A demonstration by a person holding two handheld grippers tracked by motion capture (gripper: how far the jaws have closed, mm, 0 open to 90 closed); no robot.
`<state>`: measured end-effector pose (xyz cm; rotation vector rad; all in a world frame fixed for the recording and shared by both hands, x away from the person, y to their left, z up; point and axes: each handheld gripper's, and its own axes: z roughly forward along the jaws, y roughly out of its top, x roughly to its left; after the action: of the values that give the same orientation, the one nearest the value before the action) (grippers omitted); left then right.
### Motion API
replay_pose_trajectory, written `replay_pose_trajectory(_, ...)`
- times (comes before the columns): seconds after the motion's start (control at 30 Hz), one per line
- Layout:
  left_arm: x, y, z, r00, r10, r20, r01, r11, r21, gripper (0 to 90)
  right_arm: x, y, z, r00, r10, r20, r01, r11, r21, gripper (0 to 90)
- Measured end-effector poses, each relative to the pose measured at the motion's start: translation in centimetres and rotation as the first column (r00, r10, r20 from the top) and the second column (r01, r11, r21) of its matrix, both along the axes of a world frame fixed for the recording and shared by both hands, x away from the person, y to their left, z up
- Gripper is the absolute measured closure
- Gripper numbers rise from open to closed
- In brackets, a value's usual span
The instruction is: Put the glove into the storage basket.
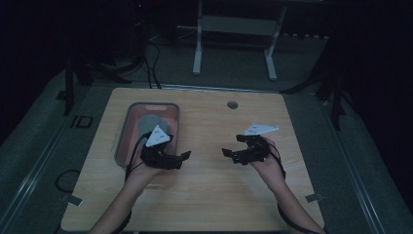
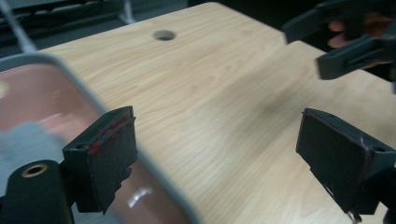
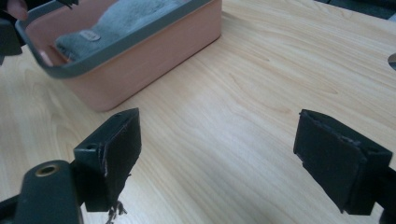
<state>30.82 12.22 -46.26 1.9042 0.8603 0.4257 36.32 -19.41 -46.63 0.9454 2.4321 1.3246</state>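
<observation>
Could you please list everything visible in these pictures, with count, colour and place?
bin: one, pink with a grey rim, on the table's left half.
cloth: one, grey, lying inside the bin.
table: one, light wood, centre of the high view.
hole: one, round, near the table's far edge.
frame: one, white, on the floor beyond the table.
cables: several, black, on the floor behind the table's far left corner.
left gripper: one, black, jaws open and empty, beside the bin.
right gripper: one, black, jaws open and empty, over the table's right half.
</observation>
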Motion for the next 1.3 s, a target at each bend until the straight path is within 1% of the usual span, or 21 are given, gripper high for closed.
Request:
replay_pose_trajectory(0.03, -0.2, -0.5, -0.2, 0.9997, -0.021, 0.013, 0.021, 0.9998, -0.004, 12.7, -0.2, -0.2, -0.1, 1.0000, 0.006, 0.002, -0.006, 1.000, -0.004, 15.1)
replay_pose_trajectory(0.1, -0.6, -1.4, -0.5, 0.9988, -0.047, 0.016, 0.047, 0.9989, 0.007, 12.7, -0.5, -0.6, -0.4, 0.9999, 0.014, 0.006, -0.014, 1.000, -0.007, 15.0)
replay_pose_trajectory(0.17, -0.8, -2.1, -0.8, 0.9977, -0.065, 0.019, 0.065, 0.9978, 0.015, 12.7, -0.9, -1.1, -0.6, 0.9997, 0.017, 0.019, -0.016, 1.000, -0.009, 15.0)
replay_pose_trajectory(0.27, -1.1, -3.0, -1.4, 0.9967, -0.078, 0.025, 0.077, 0.9969, 0.012, 12.7, -1.4, -1.8, -1.0, 0.9994, 0.025, 0.024, -0.024, 1.000, -0.005, 15.0)
replay_pose_trajectory(0.33, -1.4, -3.6, -1.8, 0.9947, -0.093, 0.043, 0.093, 0.9956, 0.004, 12.7, -1.7, -2.2, -1.5, 0.9991, 0.034, 0.024, -0.033, 0.999, -0.011, 15.0)
replay_pose_trajectory(0.43, -1.7, -4.3, -2.6, 0.9905, -0.124, 0.059, 0.125, 0.9922, 0.001, 12.7, -2.2, -2.8, -2.1, 0.9986, 0.047, 0.024, -0.046, 0.999, -0.019, 15.0)
replay_pose_trajectory(0.5, -2.0, -4.9, -3.2, 0.9871, -0.140, 0.078, 0.140, 0.9901, 0.001, 12.7, -2.5, -3.2, -2.6, 0.9984, 0.050, 0.027, -0.050, 0.999, -0.019, 15.0)
replay_pose_trajectory(0.53, -2.1, -5.2, -3.5, 0.9858, -0.148, 0.079, 0.148, 0.9889, 0.007, 12.7, -2.7, -3.5, -2.8, 0.9982, 0.051, 0.031, -0.050, 0.999, -0.020, 15.0)
replay_pose_trajectory(0.57, -2.3, -5.4, -3.7, 0.9852, -0.152, 0.079, 0.151, 0.9883, 0.018, 12.7, -2.8, -3.7, -3.0, 0.9978, 0.055, 0.036, -0.054, 0.998, -0.022, 15.0)
replay_pose_trajectory(0.63, -2.4, -5.9, -4.3, 0.9839, -0.168, 0.063, 0.166, 0.9856, 0.033, 12.7, -3.1, -4.2, -3.3, 0.9974, 0.056, 0.047, -0.055, 0.998, -0.024, 15.0)
replay_pose_trajectory(0.7, -2.6, -6.4, -4.9, 0.9834, -0.175, 0.049, 0.173, 0.9842, 0.039, 12.7, -3.4, -4.7, -3.7, 0.9970, 0.062, 0.045, -0.061, 0.998, -0.025, 14.3)
replay_pose_trajectory(0.77, -2.8, -6.7, -5.5, 0.9830, -0.180, 0.034, 0.179, 0.9830, 0.042, 12.7, -3.7, -5.1, -4.2, 0.9966, 0.067, 0.048, -0.065, 0.997, -0.037, 14.2)
replay_pose_trajectory(0.93, -3.2, -7.2, -6.8, 0.9828, -0.184, 0.019, 0.182, 0.9815, 0.058, 12.7, -4.3, -6.2, -5.4, 0.9973, 0.058, 0.045, -0.057, 0.998, -0.036, 13.1)
replay_pose_trajectory(0.97, -3.2, -7.2, -7.1, 0.9824, -0.185, 0.023, 0.184, 0.9813, 0.059, 12.7, -4.4, -6.5, -5.6, 0.9974, 0.055, 0.046, -0.054, 0.998, -0.035, 12.9)
replay_pose_trajectory(1.0, -3.3, -7.2, -7.3, 0.9816, -0.190, 0.014, 0.189, 0.9798, 0.065, 12.7, -4.5, -6.8, -5.9, 0.9976, 0.052, 0.046, -0.050, 0.998, -0.037, 12.4)
replay_pose_trajectory(1.03, -3.3, -7.3, -7.6, 0.9803, -0.197, 0.012, 0.196, 0.9780, 0.072, 12.7, -4.7, -7.0, -6.1, 0.9977, 0.044, 0.052, -0.042, 0.998, -0.037, 12.4)
replay_pose_trajectory(1.17, -3.7, -7.4, -8.2, 0.9805, -0.195, 0.026, 0.192, 0.9761, 0.103, 12.7, -5.5, -8.1, -6.8, 0.9959, 0.010, 0.090, -0.004, 0.997, -0.071, 12.3)
replay_pose_trajectory(1.2, -3.8, -7.4, -8.4, 0.9805, -0.195, 0.019, 0.192, 0.9752, 0.110, 12.5, -5.7, -8.3, -7.0, 0.9950, 0.004, 0.100, 0.004, 0.996, -0.086, 12.2)
replay_pose_trajectory(1.23, -3.8, -7.4, -8.5, 0.9799, -0.199, 0.010, 0.197, 0.9736, 0.116, 11.3, -5.9, -8.6, -7.1, 0.9923, -0.008, 0.124, 0.020, 0.995, -0.094, 12.1)
replay_pose_trajectory(1.27, -3.9, -7.4, -8.7, 0.9819, -0.190, 0.003, 0.188, 0.9746, 0.122, 9.7, -6.2, -8.8, -7.3, 0.9903, -0.014, 0.138, 0.028, 0.995, -0.097, 12.1)
replay_pose_trajectory(1.3, -3.9, -7.4, -8.9, 0.9835, -0.181, -0.001, 0.180, 0.9756, 0.127, 8.6, -6.4, -9.1, -7.5, 0.9906, -0.013, 0.136, 0.028, 0.994, -0.104, 12.1)
